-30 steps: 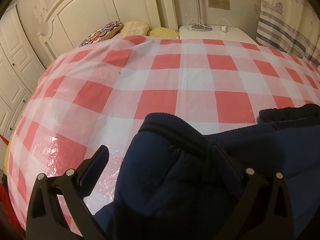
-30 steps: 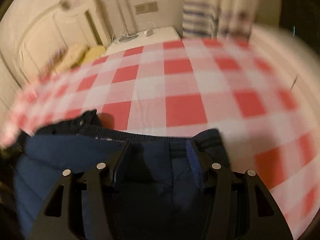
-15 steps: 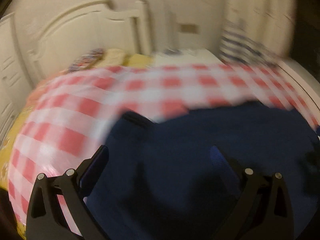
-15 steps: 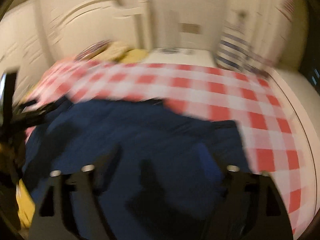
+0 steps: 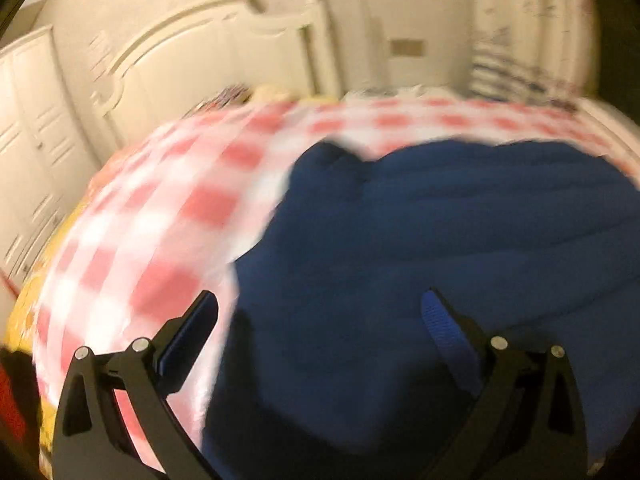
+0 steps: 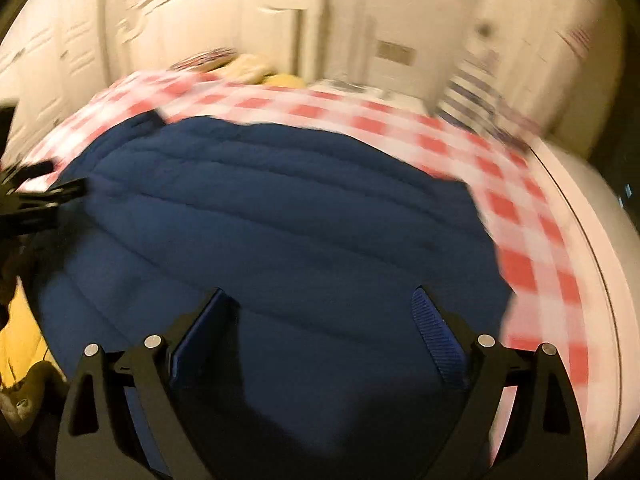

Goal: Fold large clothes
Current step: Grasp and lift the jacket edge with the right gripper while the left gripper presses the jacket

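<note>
Both grippers, left gripper and right gripper, now back, agape, over blurred navy jacket.

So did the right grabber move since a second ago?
Yes. The right gripper has pulled back from the headboard: far more of the blue jacket now shows ahead of it. Its jaws have just been opening and grip nothing.

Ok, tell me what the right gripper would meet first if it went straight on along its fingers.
Most likely the dark blue quilted garment lying on the red-and-white checked bed cover. The right gripper, jaws open and empty, points down at it; depth is blurred.
</note>
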Tool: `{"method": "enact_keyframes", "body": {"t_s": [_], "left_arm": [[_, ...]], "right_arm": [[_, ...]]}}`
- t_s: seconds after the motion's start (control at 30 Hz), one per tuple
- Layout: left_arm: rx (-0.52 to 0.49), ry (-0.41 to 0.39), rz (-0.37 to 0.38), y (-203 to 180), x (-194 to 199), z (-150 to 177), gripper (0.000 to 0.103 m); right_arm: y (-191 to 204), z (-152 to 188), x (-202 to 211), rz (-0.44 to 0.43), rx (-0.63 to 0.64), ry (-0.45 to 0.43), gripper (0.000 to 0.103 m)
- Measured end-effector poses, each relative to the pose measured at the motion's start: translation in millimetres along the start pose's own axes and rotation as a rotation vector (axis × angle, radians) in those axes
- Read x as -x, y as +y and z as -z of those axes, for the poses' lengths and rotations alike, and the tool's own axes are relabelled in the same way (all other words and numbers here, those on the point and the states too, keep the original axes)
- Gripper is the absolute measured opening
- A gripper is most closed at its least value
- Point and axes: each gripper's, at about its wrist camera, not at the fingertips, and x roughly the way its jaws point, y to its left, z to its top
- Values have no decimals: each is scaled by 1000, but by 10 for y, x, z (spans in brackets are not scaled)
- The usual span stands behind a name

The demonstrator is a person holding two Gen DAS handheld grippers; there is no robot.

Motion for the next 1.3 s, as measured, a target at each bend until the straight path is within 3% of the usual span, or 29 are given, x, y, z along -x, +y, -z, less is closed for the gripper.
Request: {"method": "enact_keyframes", "body": {"t_s": [0.1,0.2,0.3,0.37,0.43,0.5,0.6,0.67,0.73,0.83,0.93,1.03,1.1,1.2,1.3], "left_arm": [[108,16,120,250,-114,114,101],[83,2,77,179,-98,109,101],[54,-24,-29,69,133,135,99],[39,-87,2,-7,399,202,99],[12,-154,54,-149,674,296,100],[-87,-205,69,-431,853,442,100],[-196,-149,32,-751,623,568,101],[-145,-138,69,-709,518,591,101],[-134,-113,103,-661,489,563,101],[-114,-91,95,-572,502,542,101],[-7,-104,122,-351,542,513,101],[84,-148,100,-168,557,460,101],[106,-131,88,-101,490,413,101],[98,-74,64,-93,294,412,101],[51,-91,40,-150,245,437,101]], "right_arm": [[-396,239,-59,-78,-145,-2,89],[-474,307,-76,-99,-173,-20,89],[-380,268,2,-29,-168,-11,89],[-221,256,180,7,-132,-52,89],[-51,295,356,-16,-89,-102,89],[187,374,474,-57,-39,-131,89],[619,511,454,-52,108,-146,89],[825,594,318,-15,183,-130,89],[800,619,286,-19,177,-136,90],[551,617,351,-19,135,-127,90],[45,675,523,23,-36,-162,90],[-666,985,699,-65,-332,-199,90],[-1066,1334,764,-159,-523,-225,81],[-1266,1718,698,-286,-669,-214,80],[-1175,1885,574,-398,-706,-190,78]]}}
